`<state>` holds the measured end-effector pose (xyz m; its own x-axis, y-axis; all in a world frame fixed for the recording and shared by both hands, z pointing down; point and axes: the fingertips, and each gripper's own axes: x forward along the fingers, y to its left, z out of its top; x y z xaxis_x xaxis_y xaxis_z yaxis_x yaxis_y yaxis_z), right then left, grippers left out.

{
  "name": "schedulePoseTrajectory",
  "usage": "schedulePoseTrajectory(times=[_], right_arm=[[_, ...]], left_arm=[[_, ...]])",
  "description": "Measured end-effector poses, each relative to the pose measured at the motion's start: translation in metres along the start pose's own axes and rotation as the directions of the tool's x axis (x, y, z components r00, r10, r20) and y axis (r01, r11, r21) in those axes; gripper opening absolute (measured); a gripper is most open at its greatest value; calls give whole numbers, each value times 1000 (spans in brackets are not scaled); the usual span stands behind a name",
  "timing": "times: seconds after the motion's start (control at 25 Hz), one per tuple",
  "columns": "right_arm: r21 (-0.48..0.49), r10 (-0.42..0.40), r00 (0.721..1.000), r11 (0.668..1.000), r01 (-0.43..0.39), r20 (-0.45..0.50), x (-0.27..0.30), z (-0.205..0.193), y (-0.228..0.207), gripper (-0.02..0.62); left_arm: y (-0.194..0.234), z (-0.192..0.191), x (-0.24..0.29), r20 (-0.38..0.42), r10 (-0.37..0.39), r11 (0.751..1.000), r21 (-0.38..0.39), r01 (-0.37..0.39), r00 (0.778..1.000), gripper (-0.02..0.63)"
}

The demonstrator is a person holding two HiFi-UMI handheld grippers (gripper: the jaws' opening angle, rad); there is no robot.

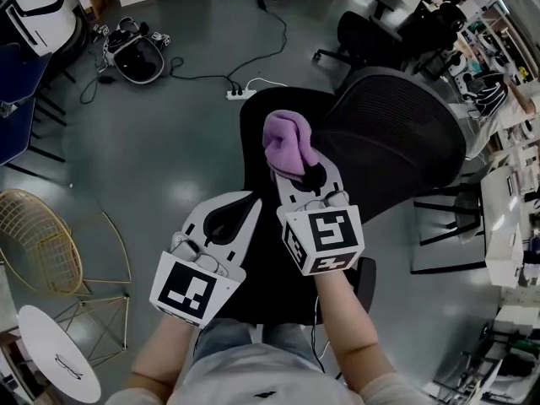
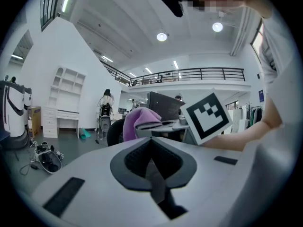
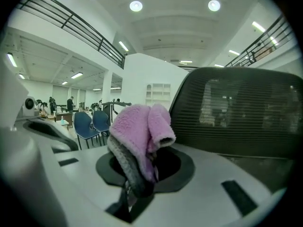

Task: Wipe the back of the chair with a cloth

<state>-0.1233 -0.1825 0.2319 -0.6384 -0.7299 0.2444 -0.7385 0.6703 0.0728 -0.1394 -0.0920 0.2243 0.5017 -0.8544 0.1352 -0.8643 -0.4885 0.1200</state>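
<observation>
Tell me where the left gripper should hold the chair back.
Likely the top rim of the back, from above: the rim is a thin curved edge, the mesh a broad flat face. The left gripper, now shut, must open first.

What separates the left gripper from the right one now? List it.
The left gripper is shut on nothing; the right gripper is shut on a pink cloth. The right gripper sits farther forward, near the chair's mesh back; the left gripper sits nearer the person. Both are white with marker cubes.
</observation>
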Motion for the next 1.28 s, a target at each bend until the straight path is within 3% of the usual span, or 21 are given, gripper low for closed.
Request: schedulePoseTrajectory(times=[0.4,0.72,0.96,1.28], right_arm=[[74,18,989,997,-7,-147,42,-57,5,97],[45,11,992,999,-5,-124,71,-45,3,98],[106,-14,996,994,23,-83,73,-49,1,98],[140,-72,995,987,82,-72,55,-56,-37,97]], left_arm=[[28,-7,-8,9,41,999,-9,-41,999,12],[39,-10,-6,11,69,997,-16,-69,998,12],[45,-20,-5,4,65,998,-20,-65,998,12],[24,-26,12,-24,31,999,-15,-31,999,12]])
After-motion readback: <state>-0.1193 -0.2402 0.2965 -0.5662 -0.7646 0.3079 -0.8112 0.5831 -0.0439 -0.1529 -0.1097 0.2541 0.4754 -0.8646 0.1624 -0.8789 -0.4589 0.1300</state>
